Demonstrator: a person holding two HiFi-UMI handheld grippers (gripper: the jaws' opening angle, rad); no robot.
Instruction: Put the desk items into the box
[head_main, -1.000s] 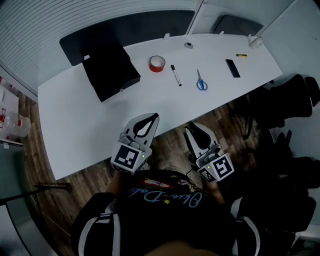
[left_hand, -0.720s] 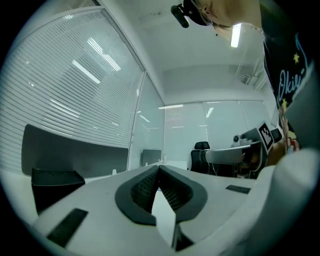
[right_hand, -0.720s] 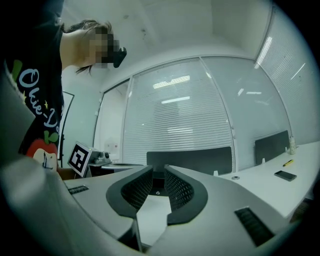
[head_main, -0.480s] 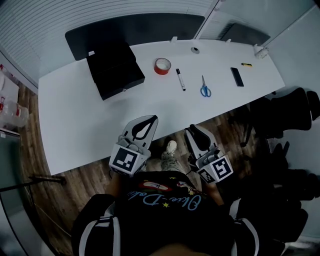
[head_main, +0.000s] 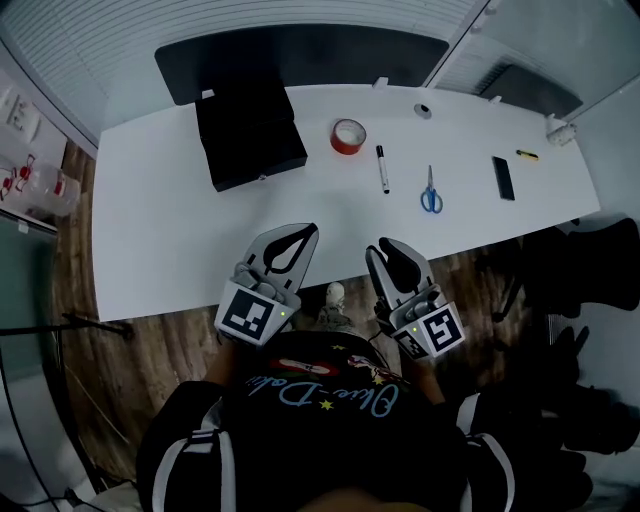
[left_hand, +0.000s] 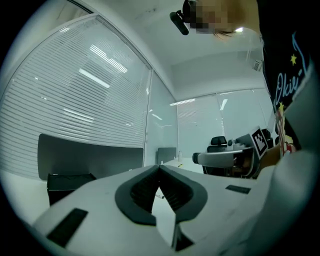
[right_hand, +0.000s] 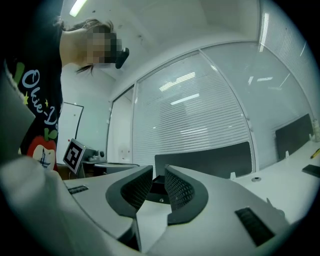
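- The desk (head_main: 160, 240) sat squarer in the head view than a second earlier, and its row of things lay more directly ahead of the person.
- The right claw (head_main: 380, 247) had come from over the wooden floor (head_main: 150, 360) to the desk's near edge. Its jaws had just been opening and stood slightly apart with nothing between them.
- The left claw (head_main: 308, 232) hung over the near edge, just left of the right one. Its tips were together and it held nothing.
- The black box (head_main: 250, 135) stood at the far left of the desk, and its lid appeared to be down.
- To the right of the box lay a red tape roll (head_main: 348, 136), then a marker (head_main: 382, 168), then blue-handled scissors (head_main: 431, 190). A flat black item (head_main: 503, 177) lay farthest right.
- All four rested on the desk, well apart from both claws and outside the box.
- Judging by this, the task had not properly started. The change looked like an approach and a readying of the right claw, not a pick.
- The lid probably needed lifting before anything could go in. The tape roll and marker were the nearest candidates.
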